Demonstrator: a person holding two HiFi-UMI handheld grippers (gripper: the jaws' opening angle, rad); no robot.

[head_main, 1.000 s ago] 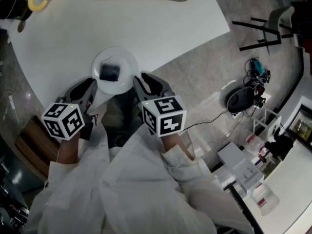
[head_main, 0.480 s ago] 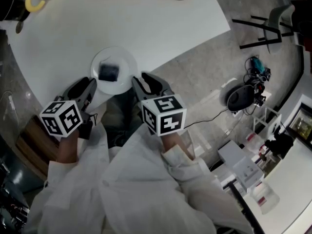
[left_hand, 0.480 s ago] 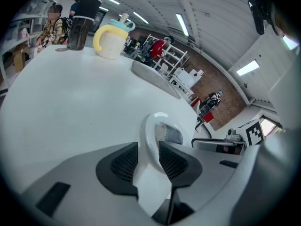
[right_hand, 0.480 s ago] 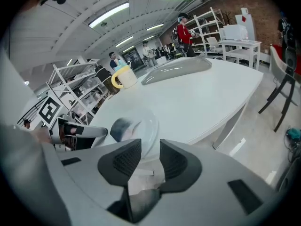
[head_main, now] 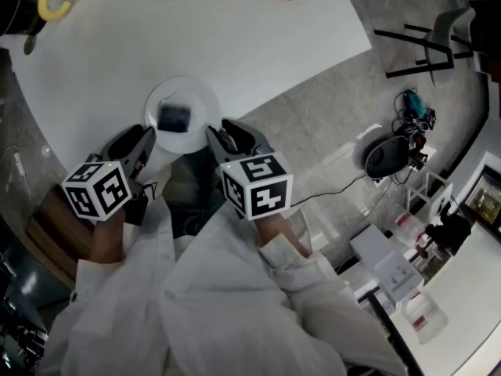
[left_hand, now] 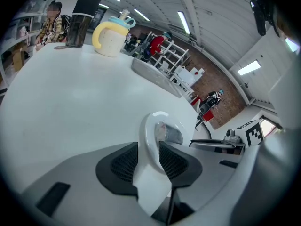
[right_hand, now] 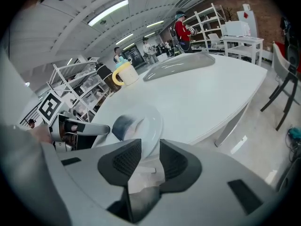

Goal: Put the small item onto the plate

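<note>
1. Head view: the dark small item (head_main: 174, 117) already lies on the plate (head_main: 200, 102) at the table's (head_main: 235, 45) near edge, so the task looks done.
2. Left gripper view: the left gripper (left_hand: 148, 149) has just been opening. Its jaws stand wide, with the plate's rim loose between them.
3. Right gripper view: the right gripper (right_hand: 150, 152) has its jaws apart, seemingly gripping nothing.

long strip lights (right_hand: 107, 12) on the ceiling above the table (head_main: 235, 45) give an even, cool light; in my left gripper view they show as bright bars too. the table top is bright, close to washed out, and carries only faint, soft shadows. seen from my head, the floor beside the table is dimmer and the corners go dark. both gripper views bend hard at the edges and end in a black ring. on the table the plate (head_main: 182, 114) shines pale, and the small item (head_main: 174, 117) on it is a smeared dark blot.
</note>
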